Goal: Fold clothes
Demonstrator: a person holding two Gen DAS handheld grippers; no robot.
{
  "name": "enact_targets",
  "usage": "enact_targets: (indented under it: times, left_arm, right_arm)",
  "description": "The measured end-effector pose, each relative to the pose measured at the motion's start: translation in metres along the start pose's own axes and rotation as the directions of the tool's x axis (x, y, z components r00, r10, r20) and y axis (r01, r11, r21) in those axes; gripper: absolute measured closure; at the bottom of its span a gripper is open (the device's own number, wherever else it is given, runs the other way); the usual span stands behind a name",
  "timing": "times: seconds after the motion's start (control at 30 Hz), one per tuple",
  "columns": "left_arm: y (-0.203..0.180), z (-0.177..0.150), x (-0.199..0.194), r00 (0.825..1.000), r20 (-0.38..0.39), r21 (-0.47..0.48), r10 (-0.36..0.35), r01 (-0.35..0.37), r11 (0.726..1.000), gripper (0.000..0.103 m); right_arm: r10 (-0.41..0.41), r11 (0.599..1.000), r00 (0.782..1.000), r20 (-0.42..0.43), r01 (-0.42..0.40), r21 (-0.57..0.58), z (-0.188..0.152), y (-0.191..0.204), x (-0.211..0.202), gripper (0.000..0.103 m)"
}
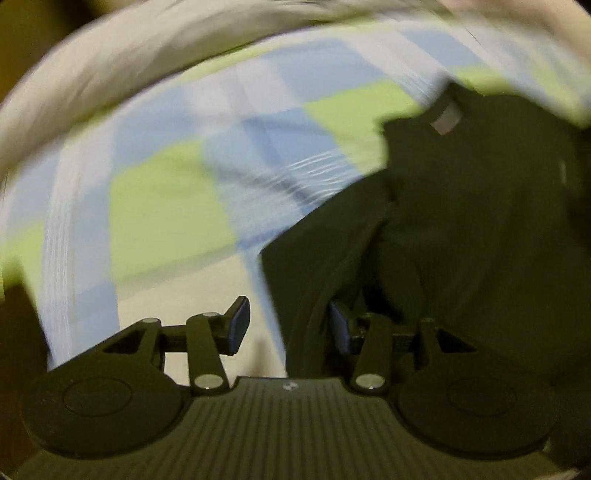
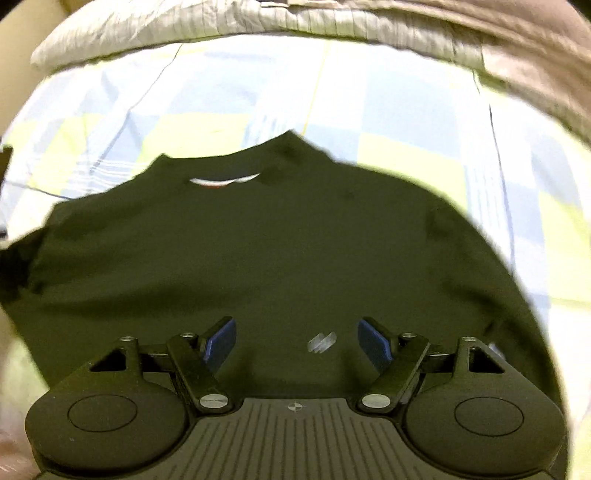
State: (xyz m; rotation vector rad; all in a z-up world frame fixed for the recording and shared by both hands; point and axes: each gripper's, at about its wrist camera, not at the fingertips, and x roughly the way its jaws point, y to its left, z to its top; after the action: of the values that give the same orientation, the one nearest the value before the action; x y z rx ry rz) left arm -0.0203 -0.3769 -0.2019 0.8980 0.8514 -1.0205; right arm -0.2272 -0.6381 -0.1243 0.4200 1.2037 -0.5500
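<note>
A dark T-shirt [image 2: 280, 240] lies spread on a checked bed sheet [image 2: 406, 110], its white neck label [image 2: 221, 181] toward the far side. My right gripper [image 2: 297, 343] hovers over the shirt's lower body, jaws wide apart, with a small pale logo [image 2: 321, 342] on the cloth between them and nothing gripped. The left wrist view is blurred. There the shirt [image 1: 461, 221] fills the right half, label [image 1: 447, 118] near the top. My left gripper [image 1: 288, 326] sits at the shirt's left edge. A fold of cloth lies by the right pad [image 1: 338, 328]; the left pad [image 1: 238, 325] stands clear over sheet.
The sheet [image 1: 147, 203] is checked in blue, green and white. A rumpled grey-white quilt [image 2: 258, 22] runs along the far side of the bed, and a brownish cover [image 2: 535, 55] lies at the far right.
</note>
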Motion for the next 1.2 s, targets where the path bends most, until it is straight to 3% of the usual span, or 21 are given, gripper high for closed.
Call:
enact_targets:
  times: [0.1,0.13,0.2,0.3,0.37,0.43,0.5,0.53,0.63,0.7,0.8,0.87,0.93,1.0,1.1,1.13,1.17,1.2]
  left_arm:
    - [-0.034,0.022,0.018,1.0,-0.012,0.204,0.003,-0.001,0.979,0.067]
    - [-0.044,0.028,0.023,1.0,-0.021,0.258,0.007,-0.002,0.966,0.084]
    - [-0.053,0.037,0.032,0.998,-0.052,0.299,0.027,-0.01,0.954,0.1]
    - [-0.034,0.04,0.012,0.997,-0.016,0.18,0.081,-0.077,0.981,0.1]
    - [-0.002,0.034,-0.01,0.983,-0.001,0.028,0.183,-0.183,0.983,0.1]
    - [0.041,0.011,-0.034,0.958,-0.046,-0.176,0.284,-0.287,0.942,0.1]
    - [0.083,-0.012,-0.058,0.923,-0.111,-0.366,0.369,-0.383,0.848,0.097]
    - [0.098,-0.023,-0.067,0.908,-0.146,-0.427,0.392,-0.416,0.803,0.088]
    - [0.1,-0.049,-0.073,0.893,-0.24,-0.442,0.379,-0.449,0.776,0.071]
    - [0.098,-0.06,-0.076,0.886,-0.282,-0.444,0.368,-0.461,0.768,0.072]
    - [0.069,-0.03,-0.067,0.921,-0.193,-0.4,0.338,-0.388,0.83,0.069]
    - [0.048,0.006,-0.044,0.965,-0.088,-0.367,0.246,-0.261,0.893,0.065]
    - [0.024,0.04,-0.015,0.993,0.0,-0.305,0.121,-0.115,0.945,0.054]
    - [0.001,0.074,0.015,0.997,0.069,-0.231,-0.015,0.031,0.973,0.052]
    - [-0.026,0.112,0.073,0.98,0.033,-0.14,-0.197,0.2,0.97,0.059]
    - [-0.031,0.118,0.091,0.975,0.001,-0.124,-0.222,0.221,0.967,0.066]
    - [-0.034,0.122,0.103,0.971,-0.024,-0.115,-0.236,0.232,0.966,0.066]
    - [-0.034,0.124,0.106,0.971,-0.022,-0.114,-0.24,0.236,0.965,0.073]
  right_arm:
    - [-0.014,0.998,1.0,0.016,0.015,-0.062,0.016,-0.02,0.013,0.027]
    - [-0.016,0.997,1.0,0.024,0.017,-0.076,0.022,-0.028,0.02,0.027]
    - [-0.019,0.995,0.999,0.037,0.022,-0.099,0.034,-0.042,0.035,0.027]
    - [-0.02,0.991,0.999,0.049,0.026,-0.131,0.049,-0.061,0.05,0.027]
    - [-0.023,0.987,0.998,0.054,0.031,-0.154,0.058,-0.071,0.057,0.027]
    - [-0.028,0.984,0.998,0.061,0.038,-0.172,0.064,-0.081,0.063,0.027]
    - [-0.045,0.983,0.997,0.059,0.055,-0.174,0.068,-0.092,0.068,0.027]
    - [-0.051,0.984,0.997,0.057,0.06,-0.168,0.069,-0.098,0.07,0.027]
    - [-0.053,0.988,0.997,0.049,0.059,-0.14,0.068,-0.115,0.075,0.027]
    - [-0.028,0.989,0.998,0.061,0.036,-0.14,0.068,-0.118,0.075,0.027]
    - [0.028,0.981,0.995,0.094,-0.009,-0.193,0.071,-0.113,0.075,0.027]
    - [0.067,0.965,0.992,0.111,-0.036,-0.26,0.077,-0.103,0.078,0.027]
    - [0.108,0.942,0.987,0.121,-0.062,-0.328,0.084,-0.092,0.082,0.027]
    - [0.148,0.918,0.983,0.113,-0.093,-0.385,0.092,-0.081,0.09,0.027]
    - [0.205,0.884,0.976,0.075,-0.152,-0.442,0.1,-0.067,0.106,0.028]
    - [0.215,0.878,0.975,0.054,-0.169,-0.447,0.102,-0.065,0.113,0.035]
    - [0.217,0.879,0.976,0.021,-0.185,-0.439,0.103,-0.063,0.12,0.066]
    - [0.216,0.887,0.976,0.002,-0.195,-0.419,0.103,-0.065,0.125,0.074]
